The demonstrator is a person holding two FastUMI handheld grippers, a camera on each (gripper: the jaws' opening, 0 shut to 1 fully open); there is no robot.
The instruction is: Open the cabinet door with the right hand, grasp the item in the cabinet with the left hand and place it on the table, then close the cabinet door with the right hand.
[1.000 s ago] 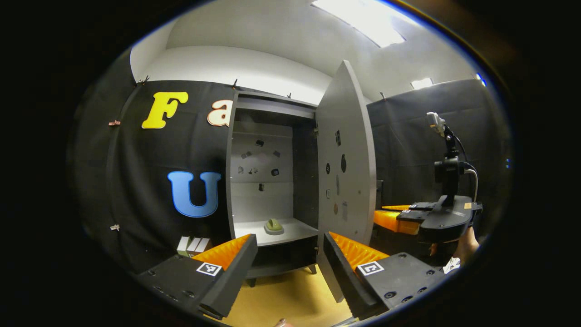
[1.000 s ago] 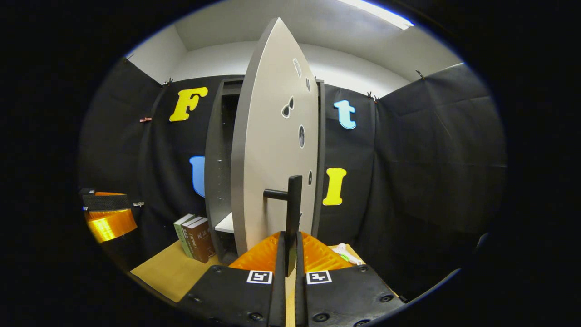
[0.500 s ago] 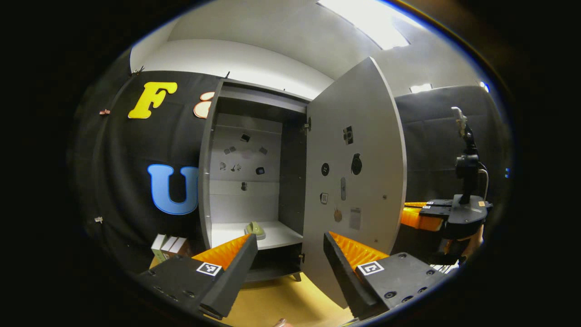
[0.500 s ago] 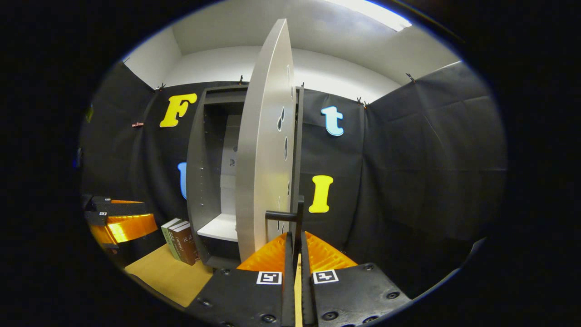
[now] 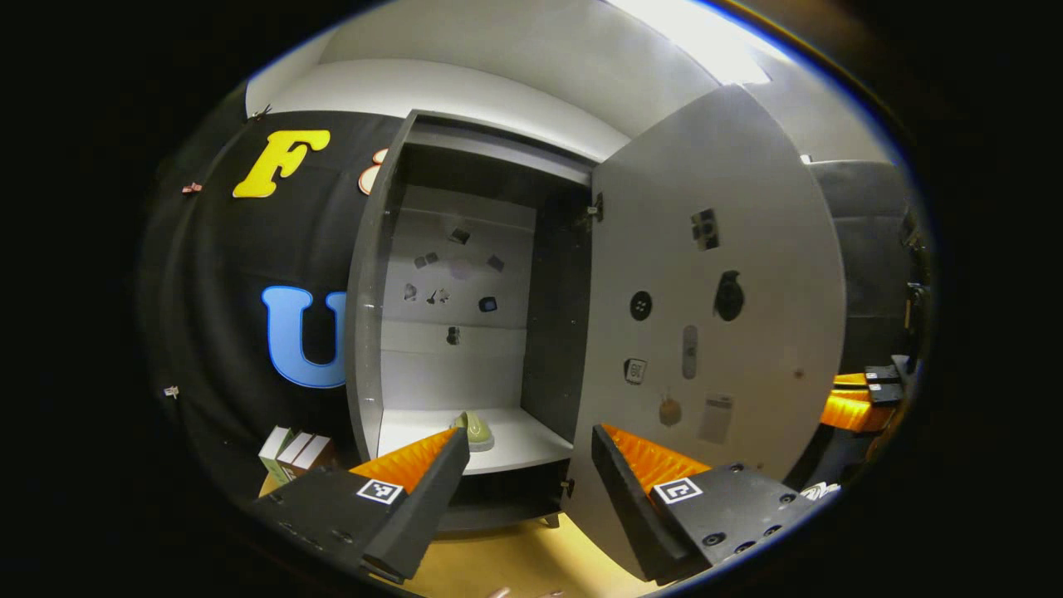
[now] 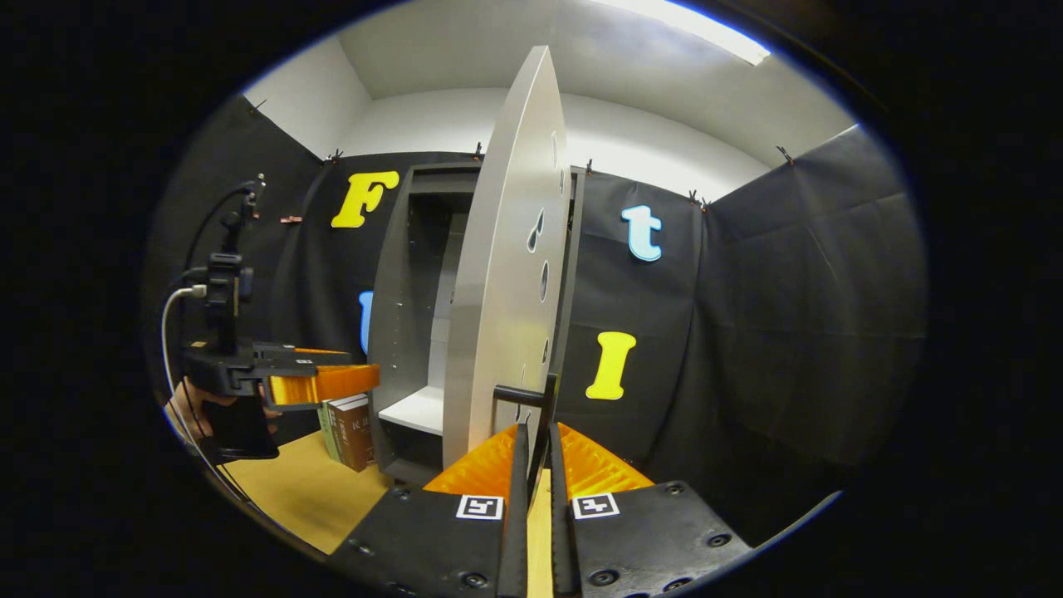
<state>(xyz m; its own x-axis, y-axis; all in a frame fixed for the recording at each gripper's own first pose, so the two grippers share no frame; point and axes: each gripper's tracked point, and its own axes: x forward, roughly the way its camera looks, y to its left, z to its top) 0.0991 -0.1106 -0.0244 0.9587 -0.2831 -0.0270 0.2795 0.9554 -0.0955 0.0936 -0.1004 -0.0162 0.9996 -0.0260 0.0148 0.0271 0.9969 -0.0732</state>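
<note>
Looking along the left gripper (image 5: 523,465), we see its two fingers spread wide with nothing between them, aimed at the open cabinet (image 5: 374,274). We take the cabinet as our landmark. On its pale lower shelf (image 5: 531,436), toward the front and a little left of centre, sits a small green item (image 5: 477,430) on a light base; we cannot tell exactly what it is. The spread fingers hang in front of the cabinet, short of the shelf, and the item stays untouched. Small dark stickers dot the cabinet's back wall above the shelf. The cabinet door (image 5: 714,282) stands swung out to the right of the opening, its inner face toward us and carrying several stickers. Just left of the cabinet, some books (image 5: 291,453) stand upright on the yellow-brown table (image 5: 498,565) that the cabinet rests on.

In the right gripper view, the right gripper (image 6: 531,453) has its fingers pressed nearly together, pinching the dark vertical bar of the door handle (image 6: 544,407) on the door's outer face (image 6: 511,274), which we see almost edge-on. To the left of the cabinet from here, the left gripper (image 6: 349,382) shows farther off, level and pointing toward the opening, with a hand (image 6: 187,411) holding its grip; the books (image 6: 349,432) stand below its fingers.
</note>
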